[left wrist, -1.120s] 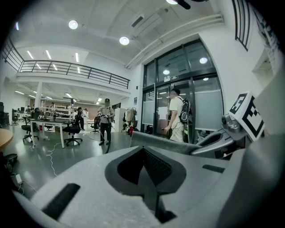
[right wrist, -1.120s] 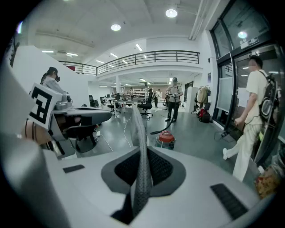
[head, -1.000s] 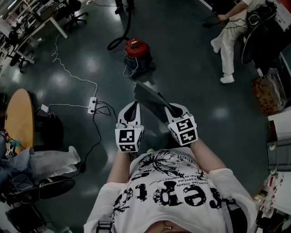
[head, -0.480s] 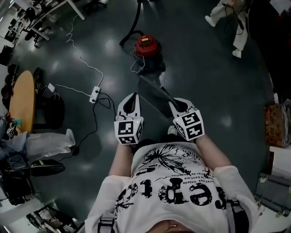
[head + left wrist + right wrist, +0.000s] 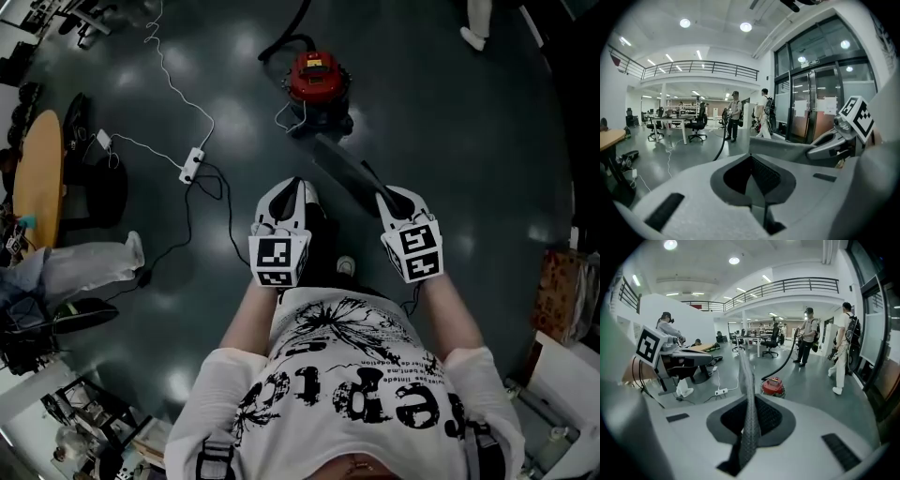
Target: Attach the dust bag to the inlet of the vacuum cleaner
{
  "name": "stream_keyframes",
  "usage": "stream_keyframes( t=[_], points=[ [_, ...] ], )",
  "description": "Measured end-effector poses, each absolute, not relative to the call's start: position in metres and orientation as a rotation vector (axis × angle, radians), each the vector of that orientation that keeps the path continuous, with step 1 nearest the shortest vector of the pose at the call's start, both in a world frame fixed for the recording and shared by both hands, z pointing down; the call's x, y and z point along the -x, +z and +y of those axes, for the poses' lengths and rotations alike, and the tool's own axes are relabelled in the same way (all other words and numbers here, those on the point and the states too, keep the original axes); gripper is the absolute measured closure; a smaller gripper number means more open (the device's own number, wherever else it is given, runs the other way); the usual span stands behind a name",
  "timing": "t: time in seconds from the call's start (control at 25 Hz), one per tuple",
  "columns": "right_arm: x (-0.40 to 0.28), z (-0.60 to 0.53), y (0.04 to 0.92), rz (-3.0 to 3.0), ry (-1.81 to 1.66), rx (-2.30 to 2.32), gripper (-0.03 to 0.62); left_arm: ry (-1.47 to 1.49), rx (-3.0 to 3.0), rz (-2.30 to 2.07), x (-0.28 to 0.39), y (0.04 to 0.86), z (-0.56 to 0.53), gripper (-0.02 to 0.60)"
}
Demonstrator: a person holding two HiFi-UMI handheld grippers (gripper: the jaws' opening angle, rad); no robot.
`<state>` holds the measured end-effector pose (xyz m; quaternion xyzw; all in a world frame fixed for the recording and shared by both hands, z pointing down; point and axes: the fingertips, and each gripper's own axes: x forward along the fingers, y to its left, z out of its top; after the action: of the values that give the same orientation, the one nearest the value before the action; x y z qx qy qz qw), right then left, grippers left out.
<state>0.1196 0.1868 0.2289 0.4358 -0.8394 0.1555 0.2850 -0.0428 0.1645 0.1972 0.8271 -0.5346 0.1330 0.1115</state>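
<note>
Across the grey office floor (image 5: 450,141) the red vacuum cleaner (image 5: 314,80) is sitting well ahead, nothing fitted yet; the right gripper (image 5: 396,197) is pinching the flat dust bag (image 5: 345,169), while the left gripper (image 5: 291,192) is hanging closed and empty

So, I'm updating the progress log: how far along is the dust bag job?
Done: the dust bag is picked up, clamped in the right gripper. In hand: it is held above the floor, towards the red vacuum cleaner standing some way ahead; the left gripper is shut and empty. Left: reaching the vacuum and fitting the bag onto its inlet, which is not discernible here.
</note>
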Motion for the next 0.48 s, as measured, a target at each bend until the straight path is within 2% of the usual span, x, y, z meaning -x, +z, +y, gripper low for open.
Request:
stream_keyframes(
  t=[0.48],
  points=[
    [-0.099,-0.029,0.284,-2.192,0.509,-1.059,0.572,0.437,-2.444,-1.468,0.069,0.233,-0.09,0.578]
  ],
)
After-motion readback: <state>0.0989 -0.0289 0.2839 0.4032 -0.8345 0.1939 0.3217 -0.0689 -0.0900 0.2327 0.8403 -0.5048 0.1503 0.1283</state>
